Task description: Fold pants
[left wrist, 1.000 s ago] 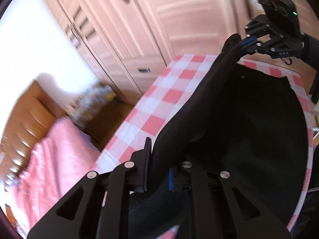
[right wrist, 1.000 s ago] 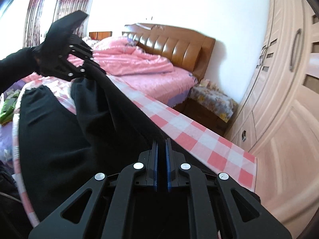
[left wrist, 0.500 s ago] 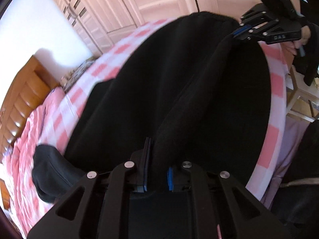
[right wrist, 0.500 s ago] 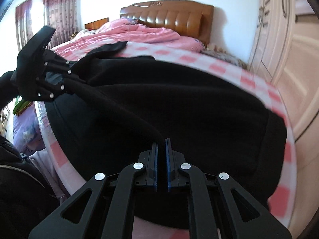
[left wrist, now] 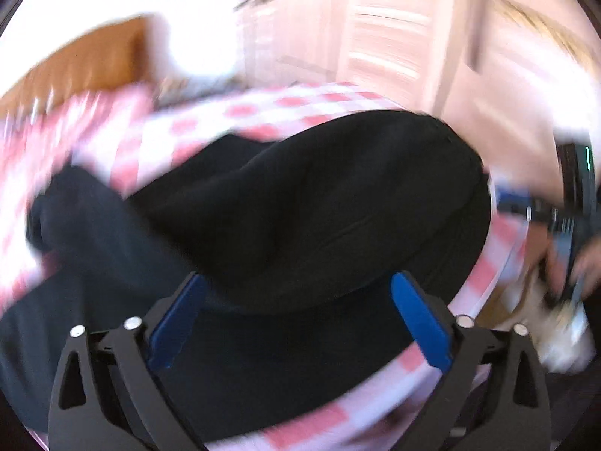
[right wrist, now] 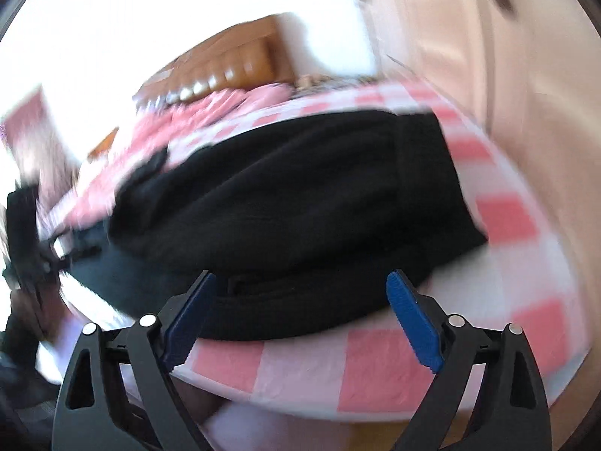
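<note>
The black pants [left wrist: 300, 203] lie bunched across the middle of both wrist views on the pink-and-white checked tablecloth [right wrist: 503, 221], doubled over into a thick mound, with a looser dark part trailing toward the lower left of the left wrist frame. The left gripper [left wrist: 296, 315] has just been opening and its blue pads now stand spread wide at the bottom of the frame, the near hem between them but untouched; the right gripper [right wrist: 300, 308] has likewise just been opening, its pads apart above the near edge of the cloth with nothing pinched. The step in hand looks like the release after laying one fold over. To do it well, both tools should draw straight back and clear of the fabric so no pad drags the top layer askew, then the edges want checking for alignment. Both frames are smeared by motion, so whether the upper layer sits square on the lower one is hard to say. The trailing part at lower left probably needs gathering in before the next fold.
</note>
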{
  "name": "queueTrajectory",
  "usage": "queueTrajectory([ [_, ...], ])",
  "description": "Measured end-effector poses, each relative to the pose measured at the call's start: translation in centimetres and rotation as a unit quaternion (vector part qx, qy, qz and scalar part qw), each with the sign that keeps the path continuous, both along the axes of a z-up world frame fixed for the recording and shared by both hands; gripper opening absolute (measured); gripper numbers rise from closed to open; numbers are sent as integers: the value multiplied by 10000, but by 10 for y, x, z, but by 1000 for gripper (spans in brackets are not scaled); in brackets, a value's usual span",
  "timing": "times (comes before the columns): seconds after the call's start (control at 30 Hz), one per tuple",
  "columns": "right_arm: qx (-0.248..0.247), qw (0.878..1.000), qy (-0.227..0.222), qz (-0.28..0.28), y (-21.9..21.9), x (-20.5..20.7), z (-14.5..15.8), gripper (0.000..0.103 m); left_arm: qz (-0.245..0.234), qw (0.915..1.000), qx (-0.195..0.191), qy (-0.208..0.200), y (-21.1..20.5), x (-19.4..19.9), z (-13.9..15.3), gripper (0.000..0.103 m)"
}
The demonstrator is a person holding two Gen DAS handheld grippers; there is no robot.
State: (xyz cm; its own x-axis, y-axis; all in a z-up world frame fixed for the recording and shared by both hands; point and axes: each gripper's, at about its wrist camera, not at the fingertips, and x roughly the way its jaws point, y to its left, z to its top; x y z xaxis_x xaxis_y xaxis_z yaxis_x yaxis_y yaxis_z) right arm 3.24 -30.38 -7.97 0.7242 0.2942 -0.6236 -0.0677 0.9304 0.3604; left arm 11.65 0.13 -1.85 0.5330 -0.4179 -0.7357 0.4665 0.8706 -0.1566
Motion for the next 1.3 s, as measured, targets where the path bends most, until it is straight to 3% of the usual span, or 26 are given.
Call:
queueTrajectory([
  [0.1, 423, 9987, 66, -270, -13, 5, -5, 79, 654, 9963, -294, 482, 10, 8, -8, 101],
  [0.2, 728, 9959, 177, -515, -19, 21, -9, 78, 1127, 9930, -16, 365, 16, 11, -14, 101],
  [0.37, 856, 9928, 252, -798, -22, 33, -9, 76, 1491, 9873, -228, 494, 31, 25, -21, 101],
  [0.43, 783, 9929, 69, -889, -24, 27, -1, 62, 1740, 9822, -364, 601, 45, 28, -27, 101],
  [0.53, 809, 9932, 142, -827, -26, 30, 5, 61, 1911, 9767, -626, 747, 58, 33, -28, 101],
  [0.67, 784, 9920, 379, -916, -31, 43, -5, 61, 1975, 9751, -646, 772, 65, 30, -33, 101],
  [0.93, 507, 9932, 339, -988, -20, 62, 1, 60, 1987, 9749, -643, 768, 62, 39, -33, 101],
  [1.03, 403, 9934, 466, -967, -16, 60, -7, 38, 2053, 9715, -772, 898, 66, 41, -34, 101],
  [1.2, 402, 9936, 412, -967, -19, 58, -10, 23, 2009, 9733, -613, 925, 53, 51, -33, 101],
  [1.23, 399, 9938, 392, -964, -19, 58, -9, 21, 2094, 9726, -478, 894, 48, 56, -32, 99],
  [1.3, 339, 9942, 354, -962, -17, 57, -8, 19, 2294, 9690, -290, 875, 44, 62, -33, 72],
])
